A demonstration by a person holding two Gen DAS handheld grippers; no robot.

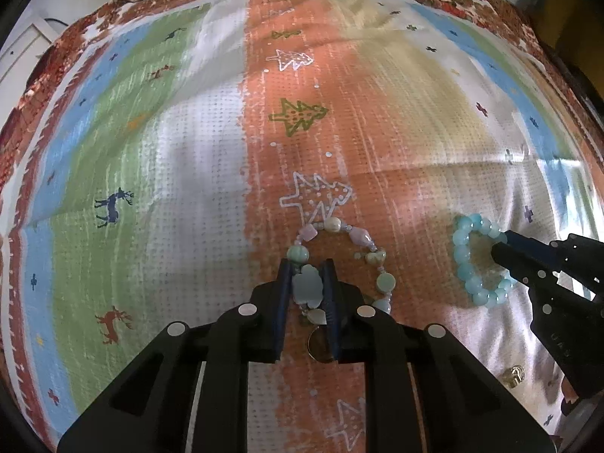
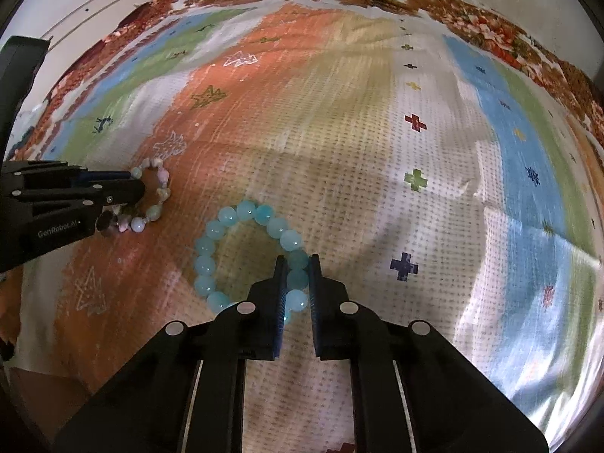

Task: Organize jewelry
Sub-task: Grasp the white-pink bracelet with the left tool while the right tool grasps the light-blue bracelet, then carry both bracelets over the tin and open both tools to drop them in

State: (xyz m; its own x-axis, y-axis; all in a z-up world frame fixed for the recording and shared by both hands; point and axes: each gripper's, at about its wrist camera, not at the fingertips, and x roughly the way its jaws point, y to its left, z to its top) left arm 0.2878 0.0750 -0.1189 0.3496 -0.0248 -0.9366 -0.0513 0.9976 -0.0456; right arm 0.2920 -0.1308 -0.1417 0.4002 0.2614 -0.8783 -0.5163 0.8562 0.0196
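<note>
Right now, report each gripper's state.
Left gripper: shut on the mixed pastel stone-bead bracelet.
Right gripper: shut on the round aqua glass-bead bracelet.

Taking the blue bead bracelet [image 2: 241,253] as the landmark, the patterned cloth [image 2: 377,143] beyond it and to its right lies flat and bare, giving wide open passage. To the bracelet's left the way is narrower: the mixed-stone bracelet [image 2: 151,196] lies near it, with the left gripper [image 2: 137,185] reaching in over that piece from the side. The right gripper [image 2: 296,275] straddles the blue bracelet's near-right beads, blocking that edge. A small gold trinket [image 1: 514,374] lies on the cloth nearer than the blue bracelet, beside the right gripper's body.
</note>
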